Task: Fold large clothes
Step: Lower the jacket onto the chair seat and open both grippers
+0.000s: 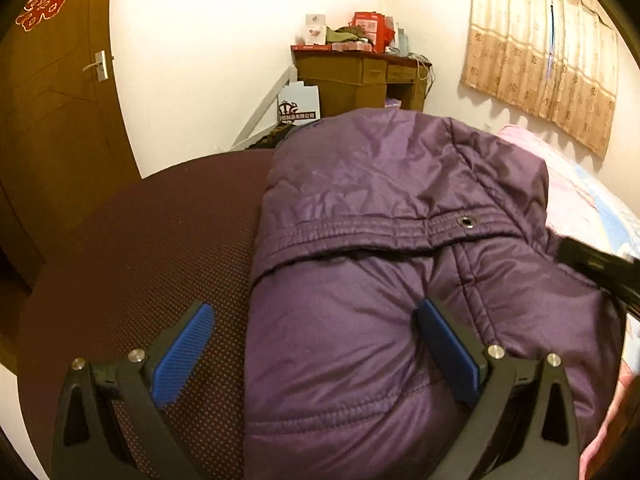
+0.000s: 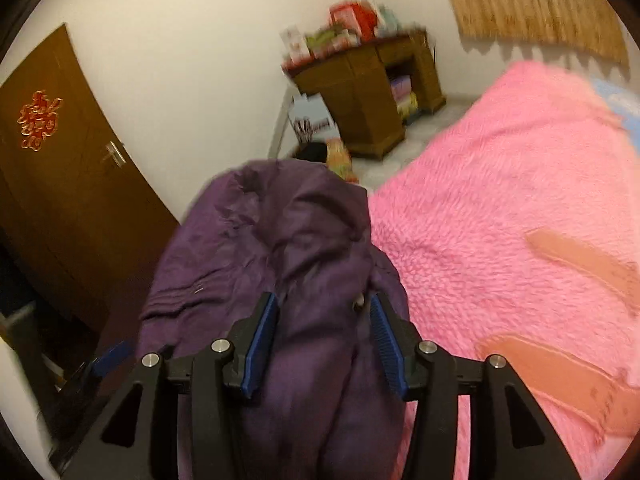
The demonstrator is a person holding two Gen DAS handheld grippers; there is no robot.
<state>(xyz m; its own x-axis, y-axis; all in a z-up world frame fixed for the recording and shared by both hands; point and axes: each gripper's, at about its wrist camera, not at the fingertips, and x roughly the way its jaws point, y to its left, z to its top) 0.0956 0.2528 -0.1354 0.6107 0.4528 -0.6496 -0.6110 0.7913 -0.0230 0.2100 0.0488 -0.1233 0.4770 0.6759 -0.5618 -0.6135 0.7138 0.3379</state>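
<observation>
A large purple padded jacket (image 1: 400, 248) lies folded in a thick bundle on a dark maroon dotted surface (image 1: 152, 248). My left gripper (image 1: 316, 324) is open over the jacket's near left edge, one blue pad (image 1: 184, 356) above the maroon surface, the other resting on the fabric. In the right wrist view the jacket (image 2: 272, 248) lies beside a pink fleece blanket (image 2: 500, 208). My right gripper (image 2: 324, 320) is half closed, with jacket fabric bunched between its blue pads (image 2: 260, 344). The frame is blurred, so the grip is unclear. The right gripper shows as a black shape in the left view (image 1: 600, 268).
A brown door (image 1: 52, 120) with a red ornament stands at the left. A wooden desk (image 1: 360, 80) piled with boxes stands in the far corner, a white bag (image 1: 298, 104) beside it. A beige curtain (image 1: 540, 52) hangs at the right. The pink bed lies right of the jacket.
</observation>
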